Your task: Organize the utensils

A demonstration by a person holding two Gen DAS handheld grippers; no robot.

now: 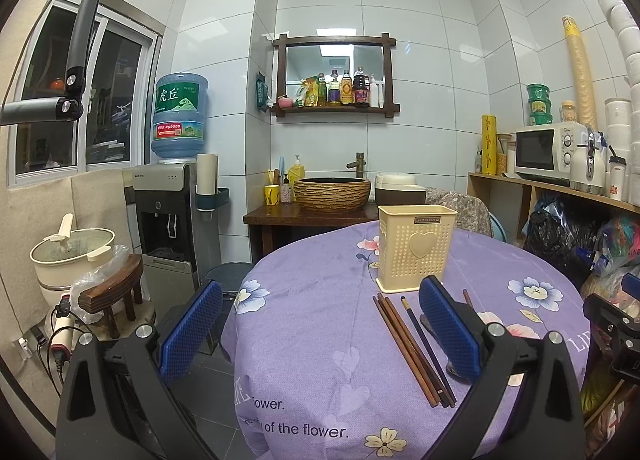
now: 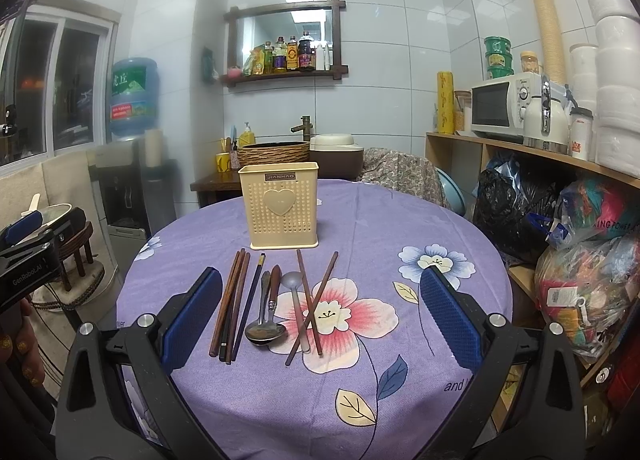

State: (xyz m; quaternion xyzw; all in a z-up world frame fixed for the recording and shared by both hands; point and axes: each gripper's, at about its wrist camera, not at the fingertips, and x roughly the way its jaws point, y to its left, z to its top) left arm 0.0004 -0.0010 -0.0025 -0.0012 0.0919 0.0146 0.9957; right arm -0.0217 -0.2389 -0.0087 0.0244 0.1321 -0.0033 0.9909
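With both tongs, left point(image 1: 320, 332) and right point(image 2: 320, 316), spread and empty, I fear nudging the crossed chopsticks point(image 2: 310, 308) off the desk point(image 2: 440, 220) or tipping the holder point(image 2: 280, 206).

printed upside down on the cream utensil holder point(image 2: 279, 207), on a dark plate above the heart: "jianhao". on the purple tablecloth point(image 1: 320, 300), in dark letters near the front edge: "flower." and "of the flower.", with pale "life" beside. on the water bottle point(image 1: 179, 116), in large chinese characters: "虎丘". on the left gripper point(image 2: 24, 256), seen from the right wrist camera: "genrobot.ai". on a plastic bag point(image 2: 600, 216) under the shelf: "ing power".
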